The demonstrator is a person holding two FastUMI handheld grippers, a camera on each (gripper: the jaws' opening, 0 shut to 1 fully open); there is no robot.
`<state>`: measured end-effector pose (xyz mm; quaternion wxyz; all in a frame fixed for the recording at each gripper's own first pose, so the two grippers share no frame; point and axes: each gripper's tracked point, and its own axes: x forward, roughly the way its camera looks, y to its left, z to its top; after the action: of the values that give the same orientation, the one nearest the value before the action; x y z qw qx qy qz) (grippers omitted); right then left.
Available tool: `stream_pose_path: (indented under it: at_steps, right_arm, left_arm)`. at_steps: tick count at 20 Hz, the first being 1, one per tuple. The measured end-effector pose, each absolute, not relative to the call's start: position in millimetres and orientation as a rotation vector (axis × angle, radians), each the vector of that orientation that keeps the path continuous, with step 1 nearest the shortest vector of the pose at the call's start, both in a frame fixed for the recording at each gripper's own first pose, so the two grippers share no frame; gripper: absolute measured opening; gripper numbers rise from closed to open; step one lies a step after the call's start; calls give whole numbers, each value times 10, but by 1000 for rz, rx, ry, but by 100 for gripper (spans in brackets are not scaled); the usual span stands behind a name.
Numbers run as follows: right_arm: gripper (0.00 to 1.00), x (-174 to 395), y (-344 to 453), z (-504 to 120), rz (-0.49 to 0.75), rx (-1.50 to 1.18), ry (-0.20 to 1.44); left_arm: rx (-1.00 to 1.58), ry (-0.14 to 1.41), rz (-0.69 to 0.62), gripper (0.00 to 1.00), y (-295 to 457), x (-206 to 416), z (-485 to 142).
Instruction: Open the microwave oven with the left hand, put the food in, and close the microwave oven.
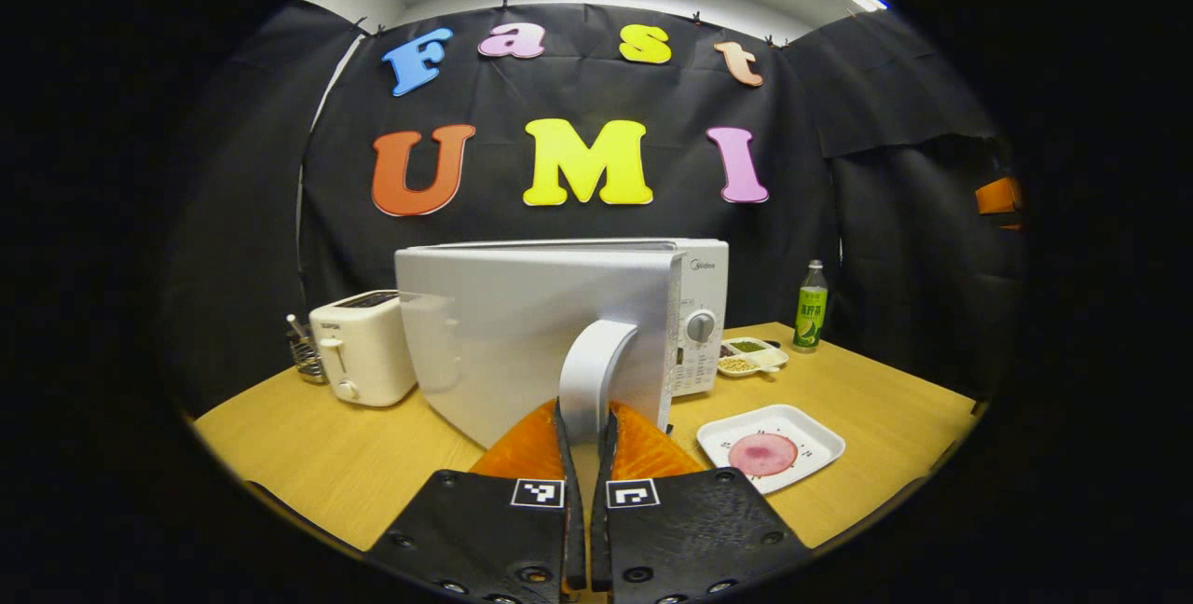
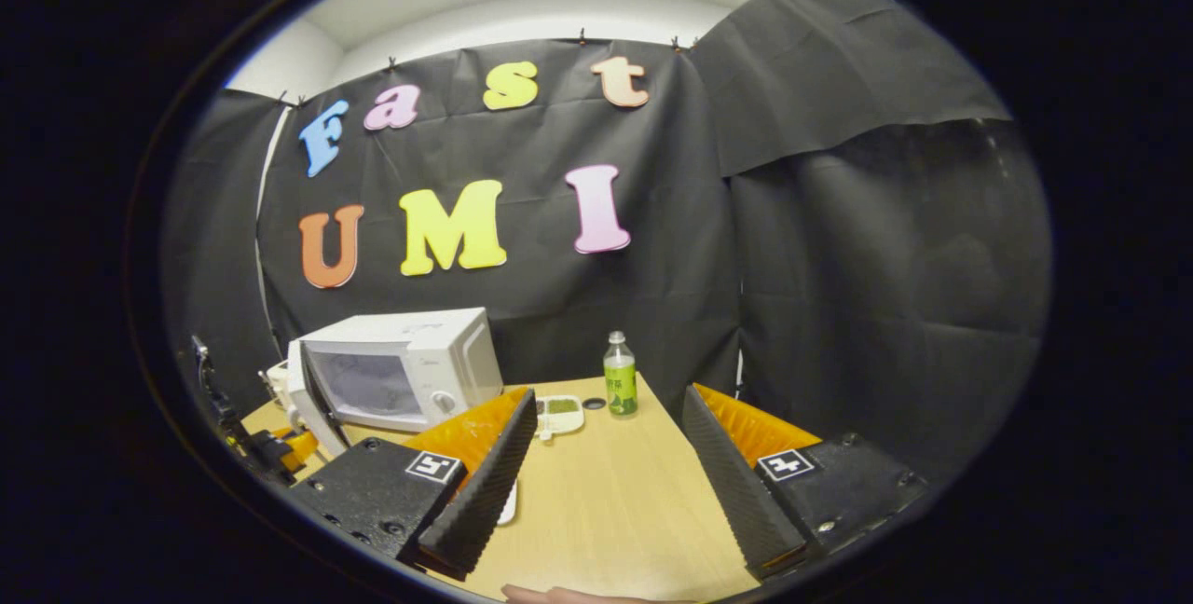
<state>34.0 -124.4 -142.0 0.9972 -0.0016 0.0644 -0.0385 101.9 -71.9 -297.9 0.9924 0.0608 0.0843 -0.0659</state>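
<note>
A light wooden table [image 1: 867, 390] stands in a booth walled with black cloth, under a pale ceiling.

In the left gripper view, the left claw [image 1: 587, 432] is closed on the curved white handle [image 1: 596, 371] of the microwave oven door [image 1: 536, 334], both fingers pressing its lower end. The door is swung partly open toward the camera and hides the oven's inside. Behind it, the microwave oven [image 1: 701, 306] shows its control panel with a round knob. A white toaster [image 1: 362, 348] sits on the table to the left of the door, with a small wire holder [image 1: 306, 357] of utensils just beyond it. To the right of the claw, near the table's front, a white square plate [image 1: 811, 441] carries a round pink slice of food [image 1: 762, 453]. Farther back, a small divided dish [image 1: 753, 356] with green and tan contents lies just beside the oven, and a green bottle [image 1: 811, 306] stands upright near the back wall.

In the right gripper view, the right claw [image 2: 601, 473] hangs wide open above bare table, holding nothing. Beyond it to the left sits the microwave oven with its door ajar; the bottle and the divided dish are at the table's far end. The left claw shows at the far left edge by the door. A bit of a hand [image 2: 559, 595] shows at the bottom edge.
</note>
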Motion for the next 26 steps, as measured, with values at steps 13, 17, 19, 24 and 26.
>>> stream_pose_path:
  at_steps: [13, 17, 19, 24, 26]
  right_arm:
    - [100, 983, -696, -1887, 17, -81, 322]
    - [100, 1378, -609, -2254, 54, -149, 501]
    - [100, 1497, -499, -2544, 109, -178, 638]
    - [98, 1578, -352, -3212, 189, -162, 947]
    - [94, 1618, -308, -3486, 217, -137, 1044]
  left_arm:
    - [131, 98, 68, 96, 254, -166, -2062]
    - [100, 73, 44, 96, 162, -144, -1817]
    - [105, 62, 55, 96, 163, -94, -1723]
    - [133, 44, 86, 96, 147, 66, -1546]
    - [101, 35, 79, 96, 109, 128, -1461]
